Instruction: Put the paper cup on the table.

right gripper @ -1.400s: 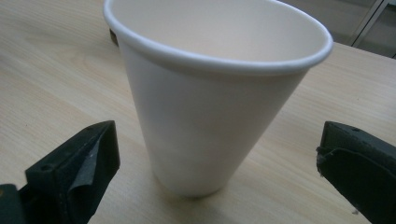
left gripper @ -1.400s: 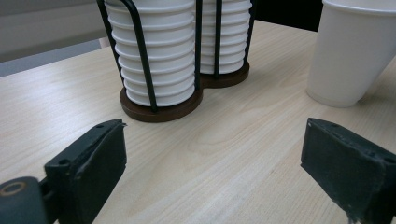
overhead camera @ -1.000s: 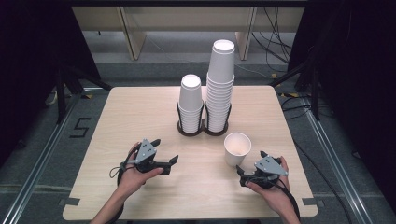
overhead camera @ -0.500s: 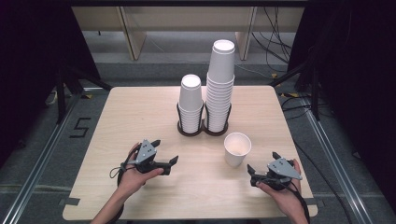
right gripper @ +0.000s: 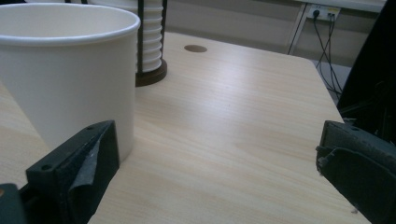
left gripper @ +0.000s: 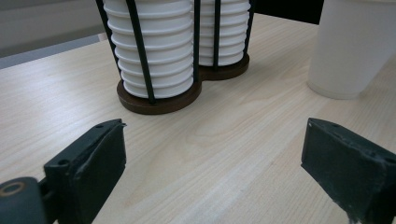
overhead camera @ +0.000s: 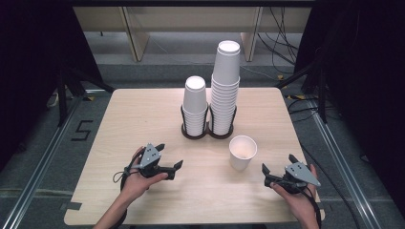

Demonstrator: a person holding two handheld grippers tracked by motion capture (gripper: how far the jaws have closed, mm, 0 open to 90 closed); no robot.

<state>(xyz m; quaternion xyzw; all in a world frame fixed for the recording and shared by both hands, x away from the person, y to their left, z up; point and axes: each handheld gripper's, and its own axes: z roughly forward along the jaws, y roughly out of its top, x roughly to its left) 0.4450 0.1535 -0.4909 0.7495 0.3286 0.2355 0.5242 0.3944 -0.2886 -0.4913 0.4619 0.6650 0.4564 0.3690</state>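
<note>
A single white paper cup (overhead camera: 242,151) stands upright and open on the wooden table (overhead camera: 143,114), toward the near right, apart from everything else. Behind it, near the table's middle, a dark two-ring cup holder (overhead camera: 207,129) carries two stacks of upside-down white cups: a short stack (overhead camera: 195,105) on the left and a tall stack (overhead camera: 225,88) on the right, side by side. In the left gripper view the holder's thin black bars (left gripper: 140,51) run up the ribbed cup rims, and the single cup (left gripper: 355,46) stands at upper right.

The right gripper (overhead camera: 279,168) rests low at the near right, held by the right hand (overhead camera: 301,200), just beside the single cup and not touching it; its jaws are spread wide with nothing between them. In the right gripper view the cup (right gripper: 70,70) stands close by the left jaw.

The left gripper (overhead camera: 168,156) lies at the near left in the left hand (overhead camera: 136,179), jaws likewise spread and empty, facing the holder.
</note>
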